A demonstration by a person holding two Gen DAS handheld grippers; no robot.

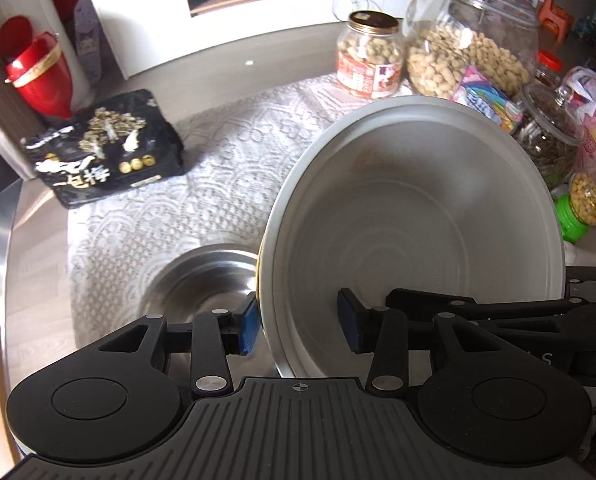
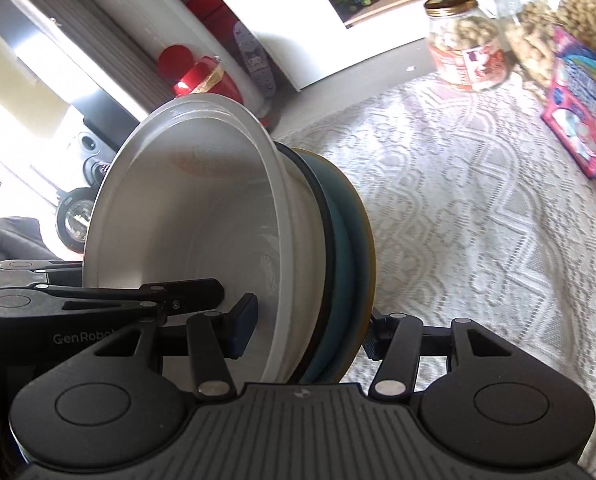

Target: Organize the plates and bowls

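Note:
A large white bowl (image 1: 418,220) is held tilted above the table, its opening facing the left wrist camera. In the right wrist view the bowl (image 2: 186,220) is stacked on a teal plate (image 2: 342,260) with a yellow-edged plate behind it. My left gripper (image 1: 298,326) is shut on the stack, one blue pad outside and one inside the bowl. My right gripper (image 2: 308,332) grips the other side the same way, one pad in the bowl and one behind the plates. A steel bowl (image 1: 202,280) sits on the table below the stack.
The table wears a white lace cloth (image 1: 218,168). A black snack packet (image 1: 106,148) lies at the left. Peanut jars (image 1: 370,56), a big glass jar (image 1: 470,40) and a pink box (image 2: 582,108) crowd the far right. A red container (image 1: 42,72) stands beyond the table.

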